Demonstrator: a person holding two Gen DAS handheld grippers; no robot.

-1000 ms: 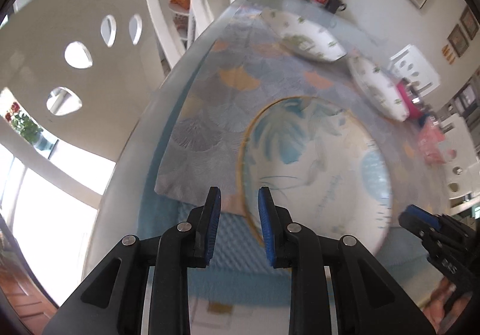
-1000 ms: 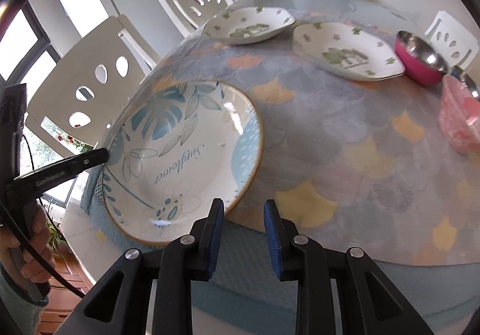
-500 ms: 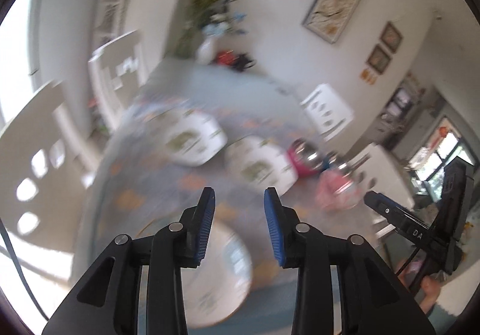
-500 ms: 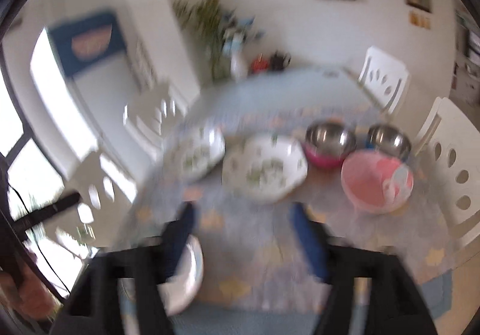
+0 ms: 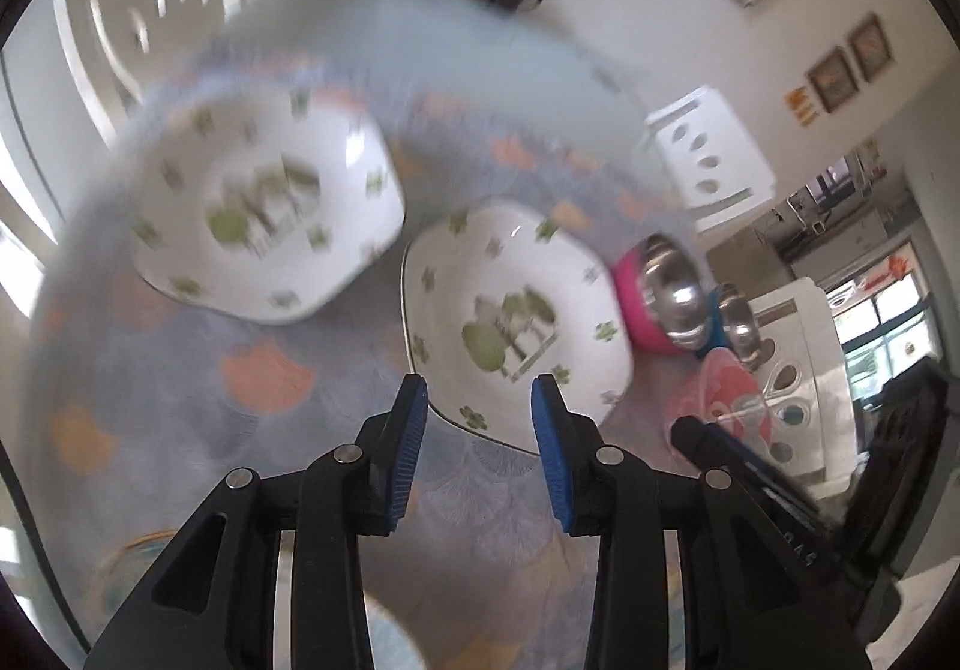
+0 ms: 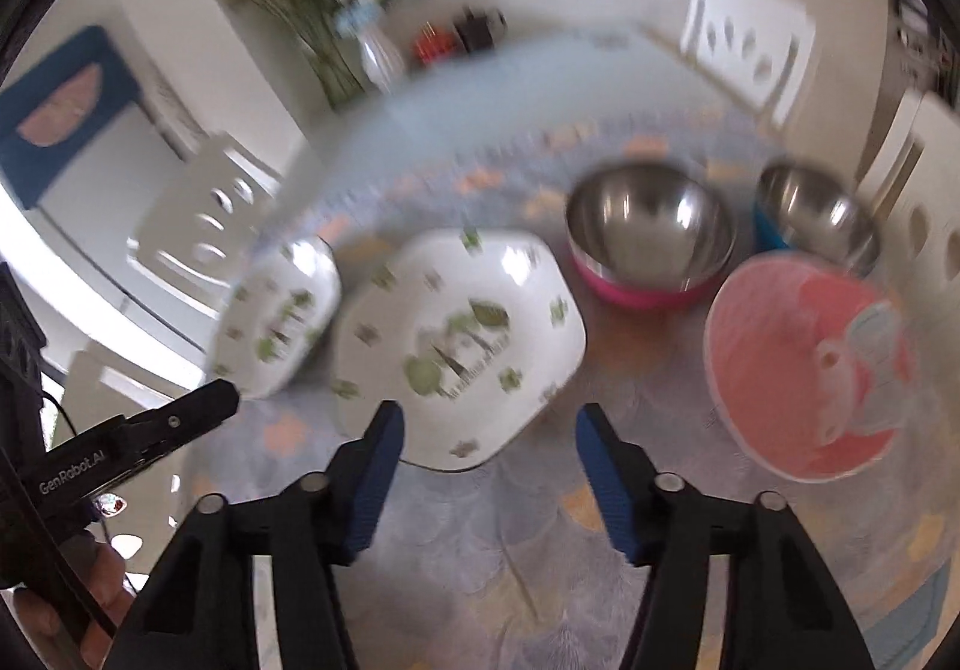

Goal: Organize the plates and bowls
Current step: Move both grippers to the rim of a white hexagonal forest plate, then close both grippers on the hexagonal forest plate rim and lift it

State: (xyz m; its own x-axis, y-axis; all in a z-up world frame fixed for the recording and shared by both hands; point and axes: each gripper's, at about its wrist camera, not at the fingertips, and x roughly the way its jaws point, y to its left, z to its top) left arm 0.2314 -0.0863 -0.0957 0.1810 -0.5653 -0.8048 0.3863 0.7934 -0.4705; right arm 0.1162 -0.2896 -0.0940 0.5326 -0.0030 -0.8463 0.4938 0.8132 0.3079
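Observation:
Two white plates with green clover prints lie side by side on the patterned tablecloth: one to the left [image 5: 264,214] [image 6: 276,322], one in the middle [image 5: 516,322] [image 6: 456,340]. My left gripper [image 5: 480,448] hovers open just short of the middle plate's near rim, nothing between its fingers. My right gripper [image 6: 489,430] hangs over the same rim from the other side, its jaws closing with nothing pinched. A steel bowl with a pink outside [image 6: 648,232], a blue-sided steel bowl [image 6: 810,214] and a pink plastic bowl [image 6: 810,364] stand to the right. The round leaf plate's rim [image 5: 120,556] shows bottom left.
A white vase of flowers [image 6: 378,58] and a dark teapot [image 6: 480,25] stand at the table's far end. White chairs [image 5: 708,160] [image 6: 204,214] ring the table. A hand [image 6: 90,580] holds the left gripper's body at the right wrist view's lower left.
Both grippers have left the round leaf plate and swung across the table to the middle clover plate. Both jaws stand wider than one second ago.

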